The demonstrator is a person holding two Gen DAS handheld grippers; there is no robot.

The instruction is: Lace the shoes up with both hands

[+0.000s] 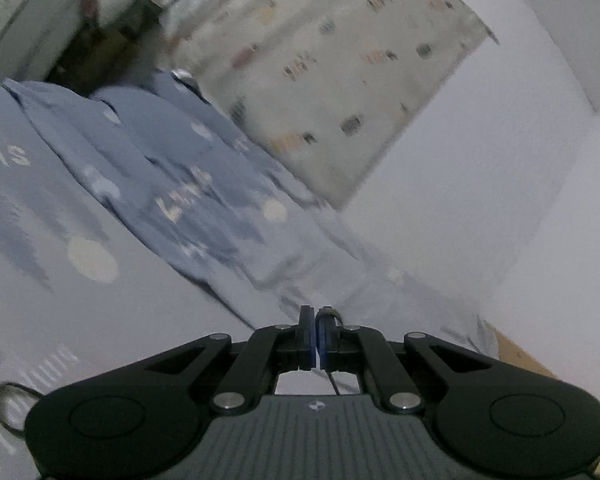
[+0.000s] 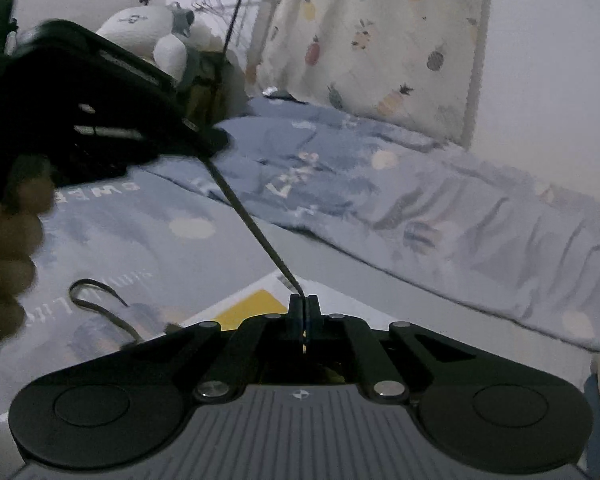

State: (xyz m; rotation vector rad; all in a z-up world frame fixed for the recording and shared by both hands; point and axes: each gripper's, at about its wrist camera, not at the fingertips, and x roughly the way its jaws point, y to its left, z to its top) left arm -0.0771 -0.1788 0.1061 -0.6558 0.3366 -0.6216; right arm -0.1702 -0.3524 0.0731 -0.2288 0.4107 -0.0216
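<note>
A dark shoelace (image 2: 252,224) runs taut and straight between my two grippers. In the right wrist view my right gripper (image 2: 304,305) is shut on its lower end. The left gripper (image 2: 214,141), black and held by a hand (image 2: 4,240), is shut on the upper end at the upper left. In the left wrist view my left gripper (image 1: 318,317) has its pads together, with a bit of shoelace (image 1: 329,313) showing at the right pad. A slack loop of lace (image 2: 96,300) lies on the bedsheet. No shoe shows clearly in either view.
A blue printed bedsheet (image 2: 420,208) with a rumpled quilt covers the bed. A white and yellow flat item (image 2: 252,304) lies under the right gripper. A fruit-print curtain (image 2: 380,40), a white wall, soft toys (image 2: 148,28) and a clothes rack stand behind.
</note>
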